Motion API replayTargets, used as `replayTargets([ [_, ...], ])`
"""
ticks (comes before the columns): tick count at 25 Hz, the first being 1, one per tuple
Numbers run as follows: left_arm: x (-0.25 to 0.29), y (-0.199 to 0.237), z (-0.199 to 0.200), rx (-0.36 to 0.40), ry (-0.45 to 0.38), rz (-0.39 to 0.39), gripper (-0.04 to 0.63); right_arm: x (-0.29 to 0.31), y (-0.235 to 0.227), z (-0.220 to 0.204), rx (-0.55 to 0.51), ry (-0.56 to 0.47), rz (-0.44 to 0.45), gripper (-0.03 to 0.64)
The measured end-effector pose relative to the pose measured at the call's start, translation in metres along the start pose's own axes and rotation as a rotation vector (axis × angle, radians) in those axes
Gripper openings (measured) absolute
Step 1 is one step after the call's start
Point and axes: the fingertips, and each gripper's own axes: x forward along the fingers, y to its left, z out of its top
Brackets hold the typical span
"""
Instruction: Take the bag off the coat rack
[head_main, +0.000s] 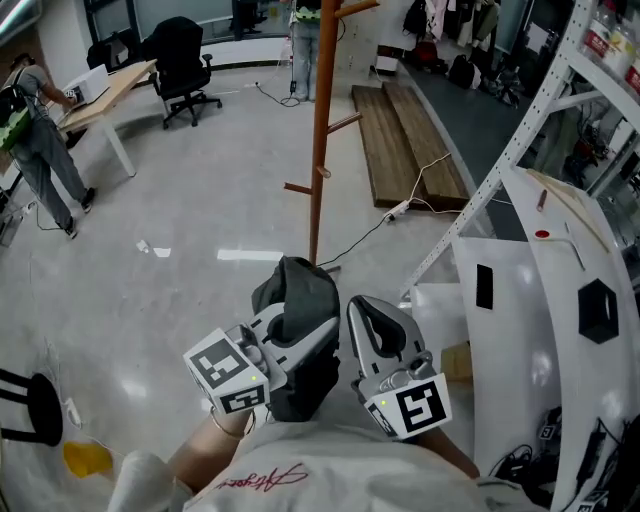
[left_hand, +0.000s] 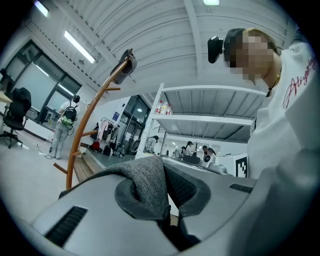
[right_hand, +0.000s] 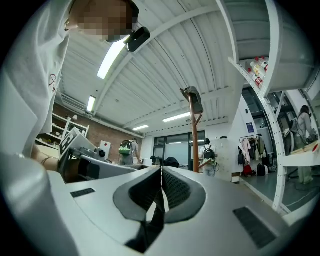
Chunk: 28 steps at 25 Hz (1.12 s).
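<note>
Bag (head_main: 300, 292) in pinch of L fingers (left_hand: 85, 212), R fingers (right_hand: 176, 192) together, coat rack (head_main: 320, 130) ahead.

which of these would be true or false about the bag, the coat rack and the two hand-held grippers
1. The left hand-held gripper is shut on the grey bag. True.
2. The bag hangs on a peg of the coat rack. False: it is off the rack, held close to the person.
3. The right hand-held gripper grips the bag as well. False: its jaws are together with nothing between them.
4. The coat rack stands upright on the floor. True.
5. Wooden planks lie on the floor beyond the rack. True.
</note>
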Motion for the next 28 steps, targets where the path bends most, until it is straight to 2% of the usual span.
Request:
replayTargets([
  [7,-0.016,-0.079,-0.009,0.003,-0.038,0.07,0.041,-0.086,0.036,0.008,0.017,0.013,0.037,0.021],
  [12,-0.018,-0.129,0.005,0.036,-0.076,0.078,0.041,-0.128,0.048,0.032,0.022,-0.023,0.046,0.021],
  [16,-0.023,-0.151,0.007,0.042,-0.09,0.084,0.042,-0.147,0.053,0.043,0.027,-0.04,0.038,0.021],
  [28,-0.041,-0.198,-0.019,0.015,-0.036,0.042,0.043,-0.175,0.084,0.043,0.025,-0.027,-0.001,0.02],
])
